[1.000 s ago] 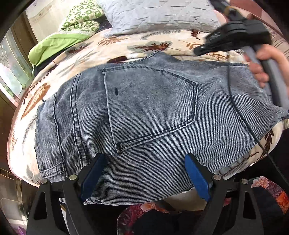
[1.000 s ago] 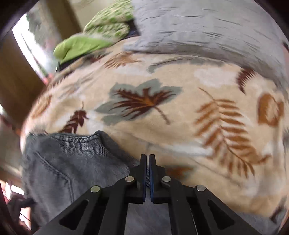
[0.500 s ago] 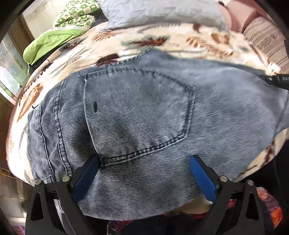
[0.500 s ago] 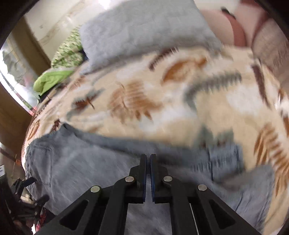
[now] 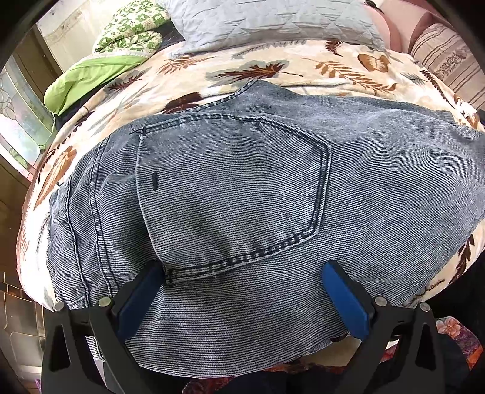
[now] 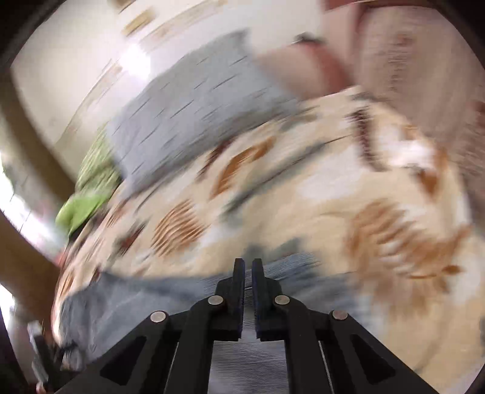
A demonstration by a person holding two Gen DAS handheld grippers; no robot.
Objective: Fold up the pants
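Note:
Grey-blue denim pants (image 5: 242, 197) lie flat on a leaf-print blanket (image 5: 272, 69), back pocket (image 5: 230, 194) up, waistband toward the left. My left gripper (image 5: 242, 272) is open, its blue pads (image 5: 342, 300) resting wide apart on the denim just below the pocket. In the blurred right wrist view the pants (image 6: 151, 291) stretch from lower left under my right gripper (image 6: 248, 269), whose jaws stand almost together with a thin gap and nothing seen between them.
A grey quilted pillow (image 5: 266, 21) and a green patterned quilt (image 5: 121, 33) lie at the bed's far side. A striped cushion (image 5: 451, 60) sits far right. The bed's near edge drops off behind my left gripper. A window is at the left.
My right gripper has swung away to the right along the pants and left the left wrist view. My left gripper stays open on the denim, shifted slightly.

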